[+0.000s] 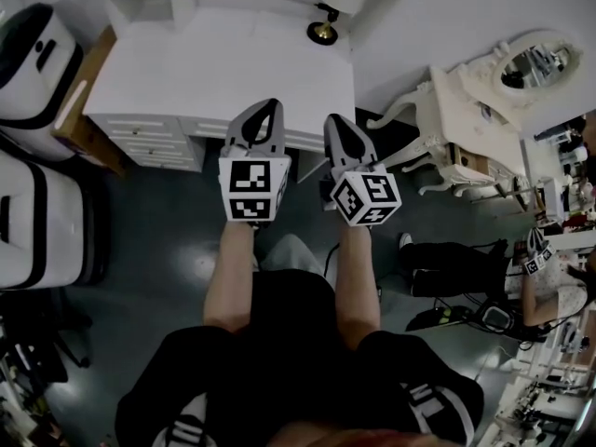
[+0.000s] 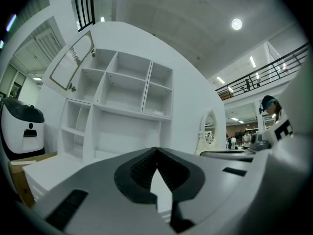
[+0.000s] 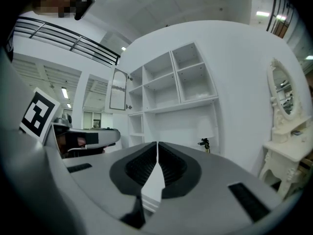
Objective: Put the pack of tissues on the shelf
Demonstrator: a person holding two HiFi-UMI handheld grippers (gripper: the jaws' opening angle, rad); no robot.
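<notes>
Head view, left gripper [image 1: 271, 107] and right gripper [image 1: 334, 120] fingers pressed together, facing white shelf [image 2: 122, 84]

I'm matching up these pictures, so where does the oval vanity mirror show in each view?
Head view: oval mirror, upper right.
Left gripper view: small, right of centre.
Right gripper view: far right edge.
Shared landmark: white shelf unit, left of the mirror everywhere.

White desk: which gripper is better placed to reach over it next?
Left, slightly. The left gripper points nearer the middle of the white desk; the right gripper points at its right end. Both are shut and empty.
</notes>
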